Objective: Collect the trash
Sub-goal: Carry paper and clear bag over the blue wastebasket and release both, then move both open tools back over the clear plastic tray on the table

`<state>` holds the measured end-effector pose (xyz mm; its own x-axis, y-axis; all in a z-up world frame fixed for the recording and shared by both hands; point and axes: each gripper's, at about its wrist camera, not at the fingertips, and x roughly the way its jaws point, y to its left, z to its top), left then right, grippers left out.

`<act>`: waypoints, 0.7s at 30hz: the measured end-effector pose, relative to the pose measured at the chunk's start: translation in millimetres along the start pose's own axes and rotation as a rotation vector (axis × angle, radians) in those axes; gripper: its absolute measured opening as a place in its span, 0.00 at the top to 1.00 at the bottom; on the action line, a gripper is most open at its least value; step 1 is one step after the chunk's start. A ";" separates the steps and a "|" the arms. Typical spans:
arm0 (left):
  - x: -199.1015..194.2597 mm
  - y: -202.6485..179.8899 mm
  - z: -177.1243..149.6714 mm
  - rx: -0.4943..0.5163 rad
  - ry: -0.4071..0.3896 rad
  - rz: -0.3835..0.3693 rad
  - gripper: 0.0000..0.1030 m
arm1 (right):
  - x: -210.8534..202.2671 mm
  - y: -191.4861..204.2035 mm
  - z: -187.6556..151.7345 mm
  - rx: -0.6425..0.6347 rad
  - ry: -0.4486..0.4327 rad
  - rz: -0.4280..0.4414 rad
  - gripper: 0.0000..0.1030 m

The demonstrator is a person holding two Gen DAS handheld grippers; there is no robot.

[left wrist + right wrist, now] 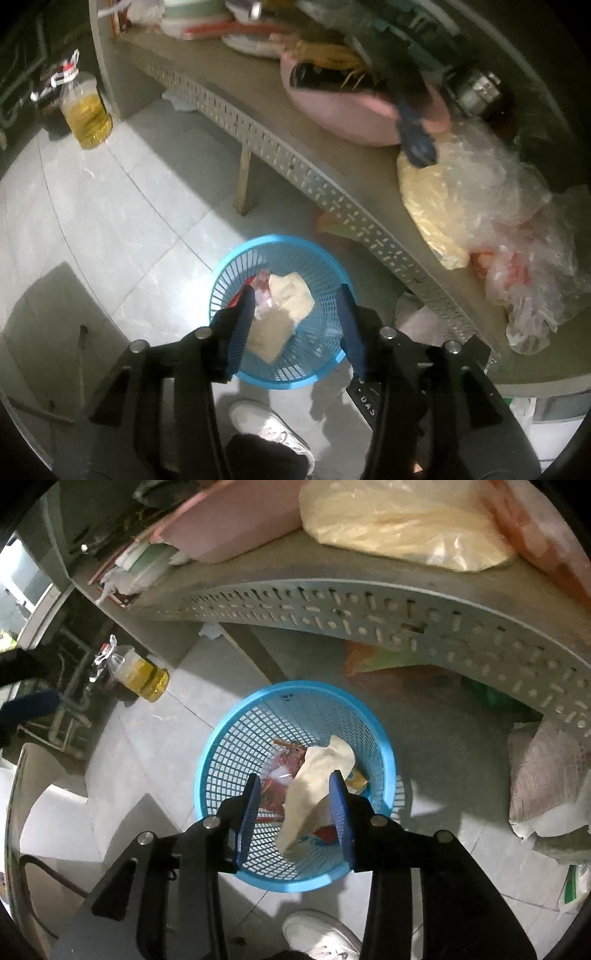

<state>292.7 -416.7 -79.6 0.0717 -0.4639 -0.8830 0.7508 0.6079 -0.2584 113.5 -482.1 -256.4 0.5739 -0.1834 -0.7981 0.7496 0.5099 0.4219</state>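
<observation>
I've got both tongs over the blue basket (221,746) on the floor beside the bench's front edge. Left gripper (297,295) and right gripper (295,786) jaws apart, gripping nothing. Cream paper trash (314,775) sits in the basket between the right's fingers.

Left gripper (297,321) is pointed steeply downward, jaws parted, nothing pressed between the blue pads. Right gripper (295,812) is angled down likewise, jaws parted, pads not clamped on anything.
</observation>
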 end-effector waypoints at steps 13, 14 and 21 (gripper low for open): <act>-174.9 12.6 -70.3 0.070 -0.278 -0.014 0.38 | -127.9 61.2 -17.8 -0.225 -0.115 0.106 0.45; -185.0 16.5 -78.5 0.067 -0.289 -0.010 0.37 | -138.6 67.6 -18.9 -0.248 -0.122 0.120 0.44; -287.0 61.9 -164.6 0.006 -0.435 0.074 0.37 | -201.1 113.2 -23.3 -0.381 -0.142 0.229 0.40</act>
<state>210.4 -139.9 93.3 0.3942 -0.6479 -0.6518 0.7372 0.6464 -0.1968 75.3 -367.9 -58.1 0.7701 -0.1298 -0.6246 0.4389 0.8184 0.3710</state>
